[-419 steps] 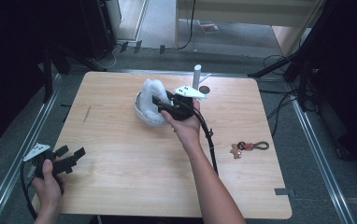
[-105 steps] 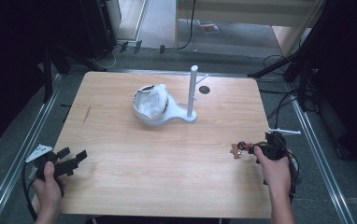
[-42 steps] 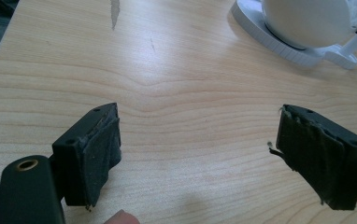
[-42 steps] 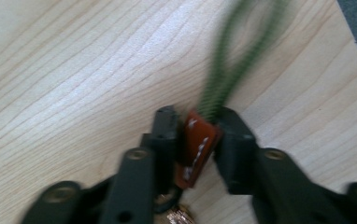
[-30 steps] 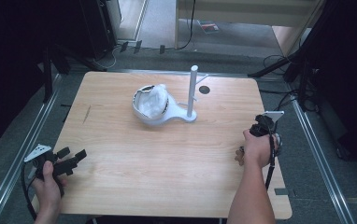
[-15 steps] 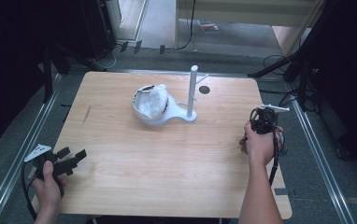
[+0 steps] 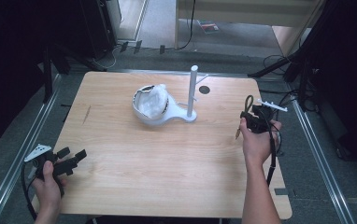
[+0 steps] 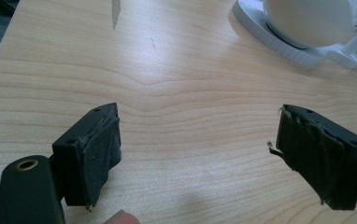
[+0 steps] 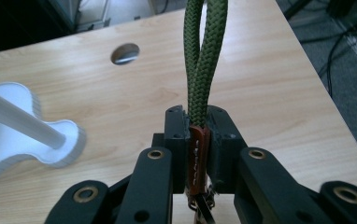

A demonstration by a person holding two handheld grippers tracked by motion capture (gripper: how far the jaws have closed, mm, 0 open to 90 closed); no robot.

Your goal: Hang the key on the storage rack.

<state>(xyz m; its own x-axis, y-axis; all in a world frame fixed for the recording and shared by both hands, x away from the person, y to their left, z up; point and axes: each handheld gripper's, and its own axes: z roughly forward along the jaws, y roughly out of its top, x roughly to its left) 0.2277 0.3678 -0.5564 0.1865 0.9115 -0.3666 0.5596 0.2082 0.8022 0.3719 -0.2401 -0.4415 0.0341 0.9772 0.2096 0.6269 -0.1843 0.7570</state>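
A pale wooden surface (image 7: 167, 177) stands over grey floor strewn with cables. At its right edge the right gripper (image 9: 196, 122) is clamped on a green braided cord loop (image 9: 202, 51) with a brown leather band, lifted off the wood. The left gripper (image 8: 195, 154) gapes wide, holding nothing, near the front left corner. A white peg stand (image 7: 191, 95) carries a white bowl (image 7: 149, 105). No lettering is legible anywhere.

Even overhead light falls on the tabletop (image 7: 167, 158); the floor around it sinks into darkness at the left and right edges. Shadows are soft and short. In the right gripper view the cord loop (image 9: 203, 60) is sharp, while the far corner blurs.
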